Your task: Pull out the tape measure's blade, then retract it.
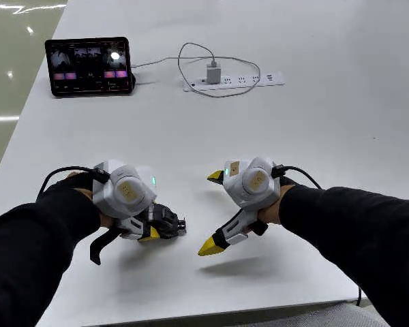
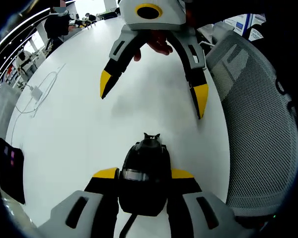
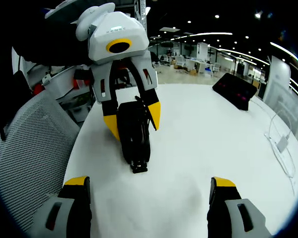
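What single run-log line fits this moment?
left tongs: shut on tape measure | right tongs: open, facing it | blade hook: at case

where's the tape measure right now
In the head view the tape measure is clamped in the left claw, left of centre near the front edge of the table, its tip pointing at the open right claw.

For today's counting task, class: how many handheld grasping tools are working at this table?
2. The left tool is shut on the tape measure; the right tool is open, just to its right, jaws pointing at it. None seems hidden.
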Action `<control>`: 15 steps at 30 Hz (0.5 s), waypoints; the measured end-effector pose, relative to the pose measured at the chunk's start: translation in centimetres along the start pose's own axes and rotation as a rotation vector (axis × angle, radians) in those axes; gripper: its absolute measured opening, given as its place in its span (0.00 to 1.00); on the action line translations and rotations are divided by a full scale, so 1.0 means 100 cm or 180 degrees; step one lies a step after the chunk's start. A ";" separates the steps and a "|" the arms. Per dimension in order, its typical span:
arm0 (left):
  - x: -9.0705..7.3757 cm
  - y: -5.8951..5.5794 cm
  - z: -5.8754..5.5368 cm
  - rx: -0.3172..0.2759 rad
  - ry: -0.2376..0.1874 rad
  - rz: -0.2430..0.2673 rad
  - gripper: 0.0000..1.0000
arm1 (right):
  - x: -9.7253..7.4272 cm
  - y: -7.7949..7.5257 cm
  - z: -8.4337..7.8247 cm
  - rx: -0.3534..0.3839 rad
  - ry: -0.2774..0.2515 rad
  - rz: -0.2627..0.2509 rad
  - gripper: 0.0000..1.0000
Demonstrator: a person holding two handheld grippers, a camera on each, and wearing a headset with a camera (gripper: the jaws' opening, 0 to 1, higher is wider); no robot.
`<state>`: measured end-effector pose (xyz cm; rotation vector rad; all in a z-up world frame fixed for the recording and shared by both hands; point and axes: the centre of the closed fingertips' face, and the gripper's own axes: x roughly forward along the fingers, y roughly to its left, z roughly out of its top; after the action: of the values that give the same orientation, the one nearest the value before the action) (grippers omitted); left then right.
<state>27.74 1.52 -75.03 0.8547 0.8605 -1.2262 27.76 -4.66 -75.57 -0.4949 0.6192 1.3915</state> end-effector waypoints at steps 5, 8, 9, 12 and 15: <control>0.001 0.000 0.000 -0.0013 -0.0004 -0.0008 0.31 | 0.005 0.003 0.000 -0.0050 0.0040 0.0041 0.93; 0.001 0.000 0.000 -0.0021 -0.0008 -0.0013 0.31 | 0.009 0.003 -0.001 -0.0105 0.0051 0.0033 0.82; 0.001 0.000 0.000 -0.0025 -0.0010 -0.0014 0.31 | 0.011 0.004 -0.001 -0.0054 0.0042 0.0059 0.85; 0.001 0.000 0.001 -0.0034 -0.0018 -0.0015 0.31 | 0.012 0.004 -0.003 -0.0136 0.0084 0.0072 0.77; 0.001 0.000 0.001 -0.0041 -0.0024 -0.0014 0.31 | 0.014 0.005 -0.003 -0.0148 0.0086 0.0089 0.72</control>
<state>27.75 1.41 -75.05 0.8378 0.8637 -1.2259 27.34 -3.76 -76.67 -0.5447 0.6189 1.4303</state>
